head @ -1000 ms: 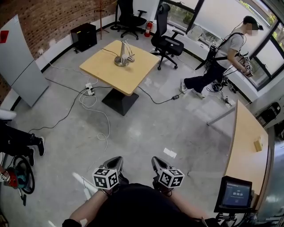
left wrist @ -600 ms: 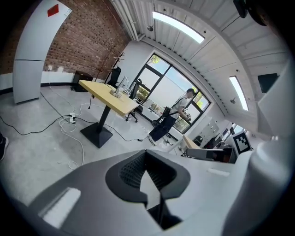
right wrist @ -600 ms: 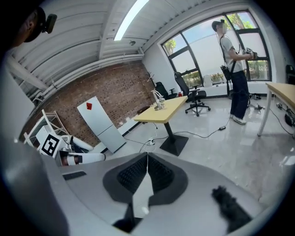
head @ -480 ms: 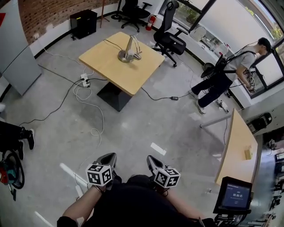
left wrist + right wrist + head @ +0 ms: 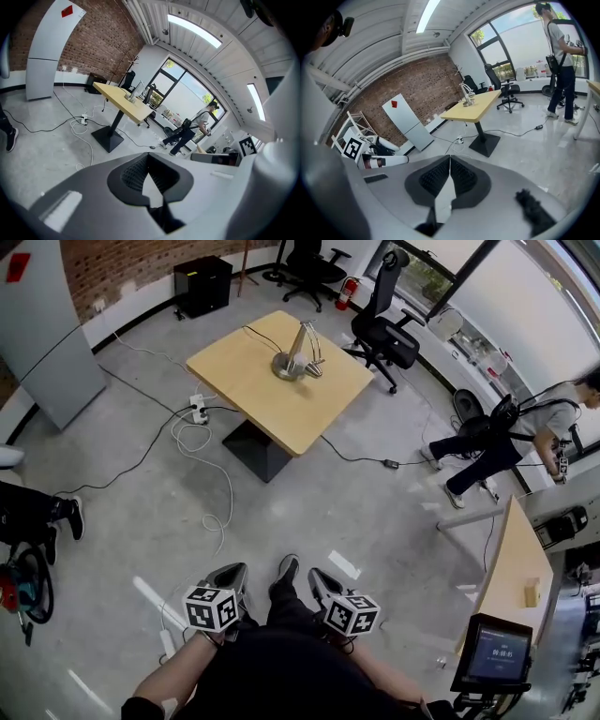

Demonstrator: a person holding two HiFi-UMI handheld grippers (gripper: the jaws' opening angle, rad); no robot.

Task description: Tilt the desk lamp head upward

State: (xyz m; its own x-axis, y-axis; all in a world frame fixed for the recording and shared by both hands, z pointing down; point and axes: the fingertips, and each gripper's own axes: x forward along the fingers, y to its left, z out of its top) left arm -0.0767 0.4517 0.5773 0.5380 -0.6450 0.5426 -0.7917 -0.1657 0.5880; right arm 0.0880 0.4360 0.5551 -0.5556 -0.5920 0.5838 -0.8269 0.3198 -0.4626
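While left tongs [image 5: 232, 575] and right tongs [image 5: 319, 579] sit clenched empty, I'd take the lamp [image 5: 298, 357] by its light head, hinge likely stiff.

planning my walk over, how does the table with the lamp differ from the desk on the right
The lamp table is square on a single black pedestal; the right desk is long and narrow on a pale metal frame. The lamp table carries the desk lamp; the right desk holds a small block. Both have light wood tops.
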